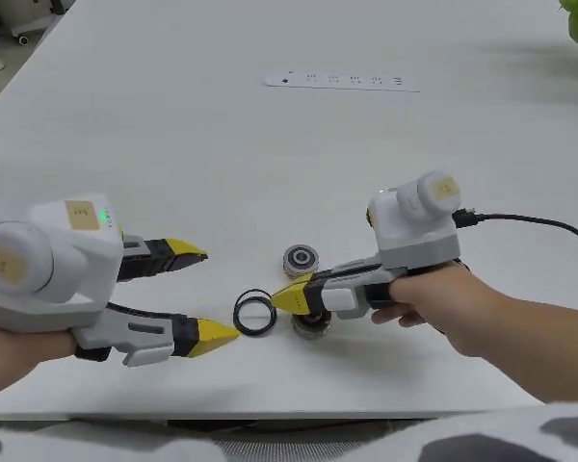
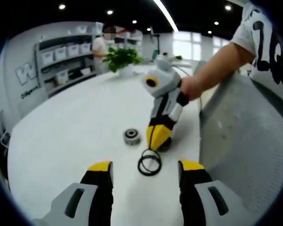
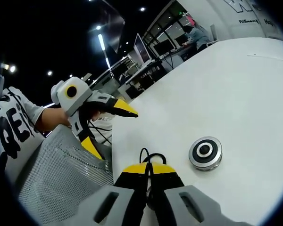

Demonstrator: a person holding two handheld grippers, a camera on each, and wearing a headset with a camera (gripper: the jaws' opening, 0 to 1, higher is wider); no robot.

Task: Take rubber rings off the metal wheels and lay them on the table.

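The right hand-held gripper (image 1: 283, 298) pinches a rubber ring (image 1: 237, 313): lower it flat onto the bench (image 1: 270, 164), then release. The left hand-held gripper (image 1: 212, 293) gapes wide.

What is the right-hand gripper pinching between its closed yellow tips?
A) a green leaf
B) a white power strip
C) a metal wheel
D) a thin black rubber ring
D: in the right gripper view the right gripper has its jaws shut on a black rubber ring, while the metal wheel lies apart beside it.
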